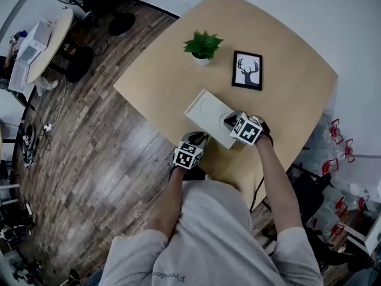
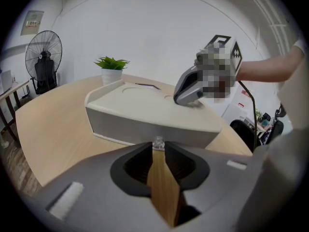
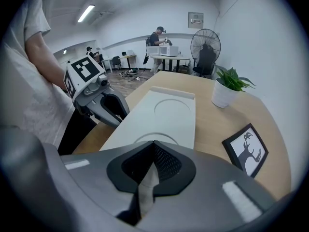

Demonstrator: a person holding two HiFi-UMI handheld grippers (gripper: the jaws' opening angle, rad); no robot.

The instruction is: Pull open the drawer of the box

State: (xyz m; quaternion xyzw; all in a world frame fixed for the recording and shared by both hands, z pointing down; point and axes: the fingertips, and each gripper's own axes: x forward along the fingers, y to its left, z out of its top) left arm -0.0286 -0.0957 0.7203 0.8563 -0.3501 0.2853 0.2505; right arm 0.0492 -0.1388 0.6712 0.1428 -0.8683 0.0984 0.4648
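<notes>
1. The left tongs are closed on the small clear knob of the drawer (the tips meet right at it).
2. The drawer front lies flush with the box, not pulled out.
3. The right tongs are closed with nothing between them. Their tips rest on the box's top at its near right end.
4. The box is white, with two round recesses in its top. It lies on the worktop, close to the edge nearest the person.
5. Beyond the box are a plant in a white pot and, beside it, a black frame with a deer picture. Both are apart from the box.
6. Farther off are a wood floor, a standing fan and people at a table by the far wall.
</notes>
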